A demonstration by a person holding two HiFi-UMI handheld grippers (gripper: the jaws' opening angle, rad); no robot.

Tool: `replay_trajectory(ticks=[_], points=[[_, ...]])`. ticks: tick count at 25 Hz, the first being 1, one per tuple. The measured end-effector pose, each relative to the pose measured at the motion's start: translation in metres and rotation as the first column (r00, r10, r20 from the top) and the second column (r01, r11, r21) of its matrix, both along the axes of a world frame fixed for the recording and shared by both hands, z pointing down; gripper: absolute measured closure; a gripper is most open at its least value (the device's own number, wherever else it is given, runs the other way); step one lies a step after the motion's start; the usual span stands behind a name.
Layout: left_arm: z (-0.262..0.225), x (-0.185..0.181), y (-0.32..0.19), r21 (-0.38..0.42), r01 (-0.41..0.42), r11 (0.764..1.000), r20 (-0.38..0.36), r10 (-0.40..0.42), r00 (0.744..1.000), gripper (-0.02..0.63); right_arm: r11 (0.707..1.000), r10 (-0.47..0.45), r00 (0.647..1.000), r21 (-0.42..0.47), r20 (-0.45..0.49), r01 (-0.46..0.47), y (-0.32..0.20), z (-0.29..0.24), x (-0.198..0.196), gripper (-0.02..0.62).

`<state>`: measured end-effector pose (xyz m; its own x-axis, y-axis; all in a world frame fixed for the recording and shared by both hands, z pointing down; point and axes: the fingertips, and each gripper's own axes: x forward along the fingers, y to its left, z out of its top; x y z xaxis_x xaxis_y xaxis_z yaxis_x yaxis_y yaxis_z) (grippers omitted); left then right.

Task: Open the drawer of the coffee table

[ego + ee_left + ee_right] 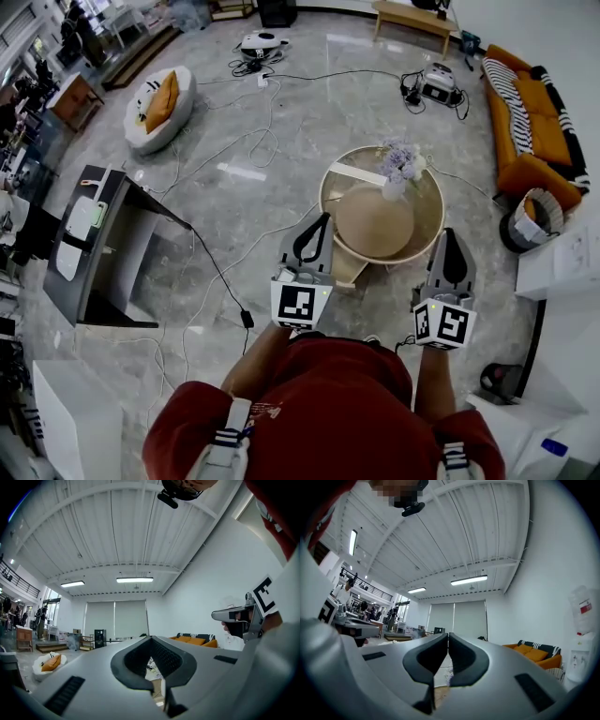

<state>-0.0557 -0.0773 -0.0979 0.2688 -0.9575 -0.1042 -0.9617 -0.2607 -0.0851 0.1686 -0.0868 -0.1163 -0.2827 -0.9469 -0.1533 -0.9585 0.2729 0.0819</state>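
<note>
The round coffee table [324,195] stands in front of me in the head view, with a glass rim, a round wooden top and a vase of purple flowers [401,161]. A beige drawer-like panel [350,270] juts out from its near edge, between my two grippers. My left gripper [324,218] hangs shut and empty over the table's near-left edge. My right gripper [448,233] is shut and empty at the near-right edge. Both gripper views look level across the room: the left gripper [151,637] and right gripper [447,635] show jaws together with nothing between them.
An orange sofa [530,122] lines the right wall, with a basket [536,217] and white cabinet [567,262] nearer me. A dark open cabinet [103,246] stands at left, a white beanbag [159,108] beyond it. Cables [220,272] run over the marble floor.
</note>
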Motion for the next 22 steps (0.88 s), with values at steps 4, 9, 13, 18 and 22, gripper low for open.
replay_trajectory(ticks=[4,9,13,18,22], points=[[0.002,0.001,0.002,-0.028,-0.009,1.000,0.007,0.009,1.000,0.592,1.000,0.007,1.000,-0.008,0.013,-0.007,0.002,0.004,0.000,0.572],[0.007,0.003,0.003,-0.076,-0.014,0.997,0.007,0.015,1.000,0.592,1.000,0.020,0.999,-0.016,0.047,-0.019,0.004,0.006,-0.002,0.572],[0.008,0.008,0.005,-0.082,-0.025,0.996,0.010,0.026,1.000,0.592,0.999,0.028,0.998,-0.019,0.049,-0.027,0.007,0.006,0.003,0.572],[0.007,0.013,0.006,-0.077,-0.028,0.997,0.015,0.029,0.999,0.592,0.999,0.030,0.999,-0.016,0.044,-0.030,0.010,0.002,0.005,0.572],[0.008,0.016,0.004,-0.077,-0.024,0.997,0.014,0.025,1.000,0.592,1.000,0.030,0.998,-0.010,0.046,-0.030,0.009,-0.003,0.008,0.572]])
